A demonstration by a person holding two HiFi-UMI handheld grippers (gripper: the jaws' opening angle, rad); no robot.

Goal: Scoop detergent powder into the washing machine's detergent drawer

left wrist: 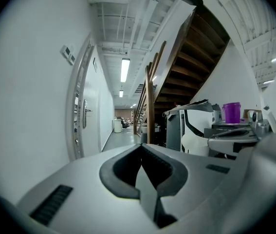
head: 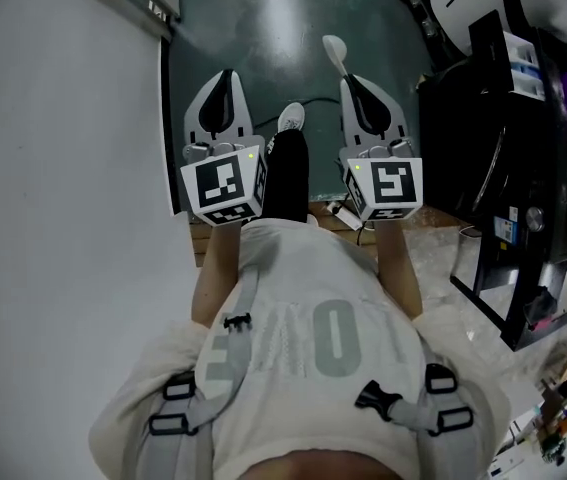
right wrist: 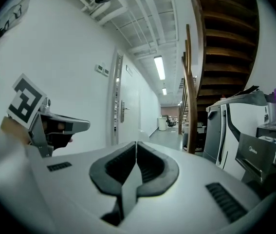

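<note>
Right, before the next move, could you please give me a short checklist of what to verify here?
1. Scoop held: ok. The white scoop sticks out of the right hand-held gripper, whose jaws are shut.
2. The left hand-held gripper is free: ok. Its jaws are together with nothing between them.
3. Powder in the scoop: cannot tell. Its bowl is too small to read.
4. Open detergent drawer: cannot tell. No drawer can be made out.
5. Grippers aimed at the work: not ok. Both gripper views face down a corridor, with the purple container off to the right.
</note>
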